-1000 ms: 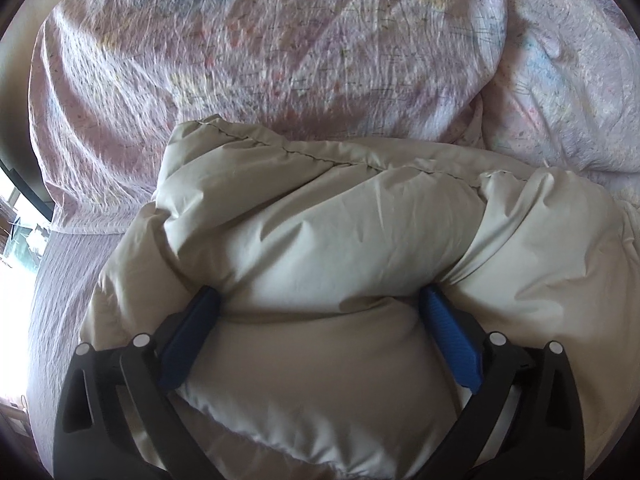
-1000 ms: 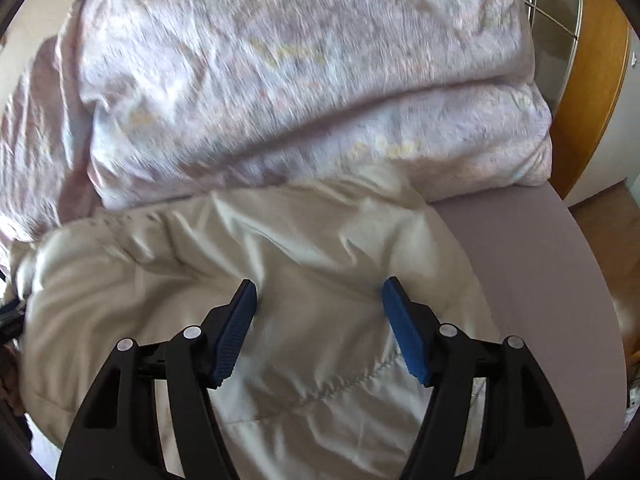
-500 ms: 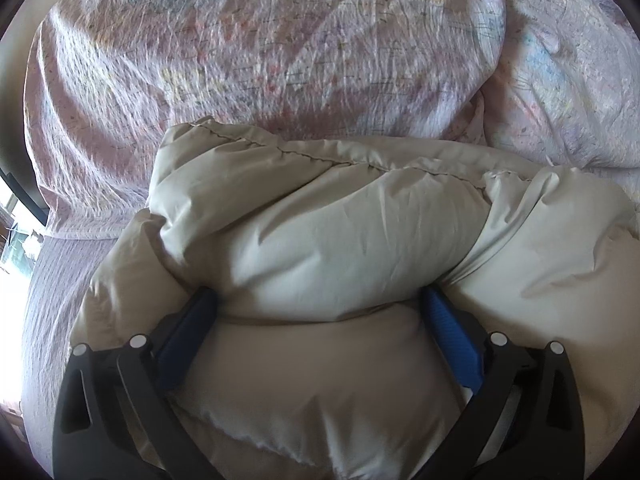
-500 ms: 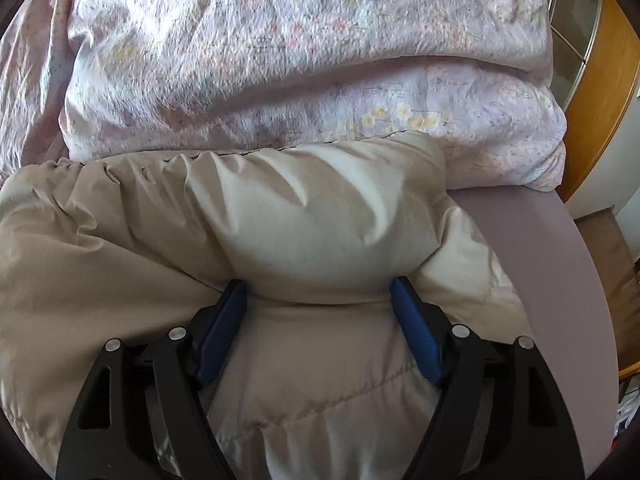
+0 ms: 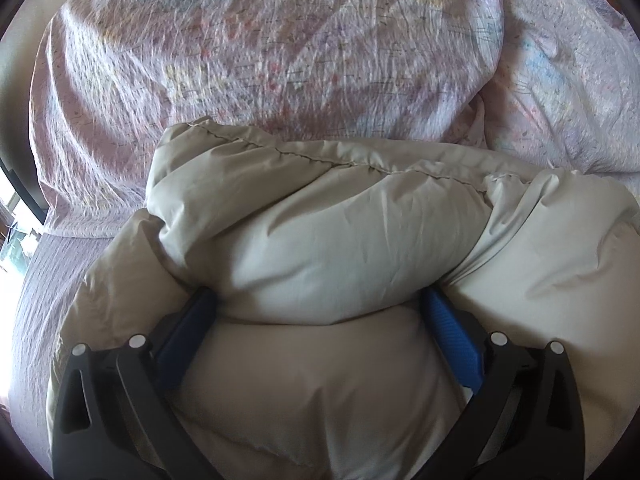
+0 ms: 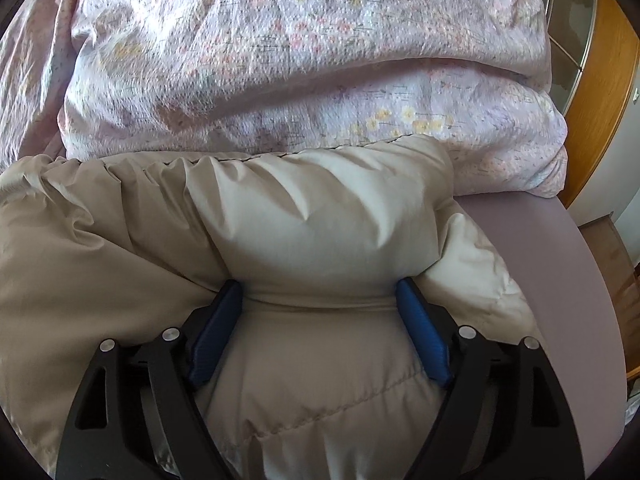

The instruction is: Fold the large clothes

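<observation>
A puffy beige down jacket (image 5: 320, 220) lies bunched on the bed, doubled over on itself with a stitched hem along its far edge. My left gripper (image 5: 318, 296) stands wide, and its blue pads (image 5: 452, 336) press into a thick roll of the jacket that bulges out beyond them. In the right wrist view the same jacket (image 6: 320, 220) swells past my right gripper (image 6: 319, 284). Its jaws are opening, and a fold of the jacket still sits pinched between its blue pads (image 6: 420, 332). The fingertips of both grippers are sunk into the fabric.
A crumpled pink floral duvet (image 5: 260, 60) is heaped right behind the jacket (image 6: 300, 60). The mauve bed sheet (image 6: 560, 280) shows to the right, with a wooden door frame (image 6: 600, 100) past the bed's edge. A bright window (image 5: 12, 232) is at far left.
My right gripper has sunk toward the bed and laid the jacket's edge down against the duvet, with its jaws slightly wider. The left gripper has hardly moved.
</observation>
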Motion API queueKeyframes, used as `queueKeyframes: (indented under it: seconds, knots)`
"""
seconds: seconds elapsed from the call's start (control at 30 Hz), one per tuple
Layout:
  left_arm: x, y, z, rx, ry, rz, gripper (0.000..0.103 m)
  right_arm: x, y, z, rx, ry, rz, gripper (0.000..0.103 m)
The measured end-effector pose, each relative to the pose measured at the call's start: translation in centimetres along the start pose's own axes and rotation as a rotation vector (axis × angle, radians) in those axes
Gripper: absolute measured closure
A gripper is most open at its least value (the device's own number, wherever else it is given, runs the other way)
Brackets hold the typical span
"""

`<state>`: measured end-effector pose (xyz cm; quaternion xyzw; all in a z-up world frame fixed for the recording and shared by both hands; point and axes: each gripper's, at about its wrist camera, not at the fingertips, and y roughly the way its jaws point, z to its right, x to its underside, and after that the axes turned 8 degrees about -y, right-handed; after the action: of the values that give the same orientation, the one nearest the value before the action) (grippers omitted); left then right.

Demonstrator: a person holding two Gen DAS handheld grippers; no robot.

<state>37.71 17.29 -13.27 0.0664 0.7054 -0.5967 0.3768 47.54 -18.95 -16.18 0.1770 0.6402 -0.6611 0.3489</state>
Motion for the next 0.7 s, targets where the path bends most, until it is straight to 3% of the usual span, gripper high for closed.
queueKeyframes:
  seconds: [0.7]
  knots:
    - [0.87,-0.19,-0.10,-0.001,-0.031,0.083,0.002,0.29,0.10,-0.23,0.009,-0.002,0.041,0.020]
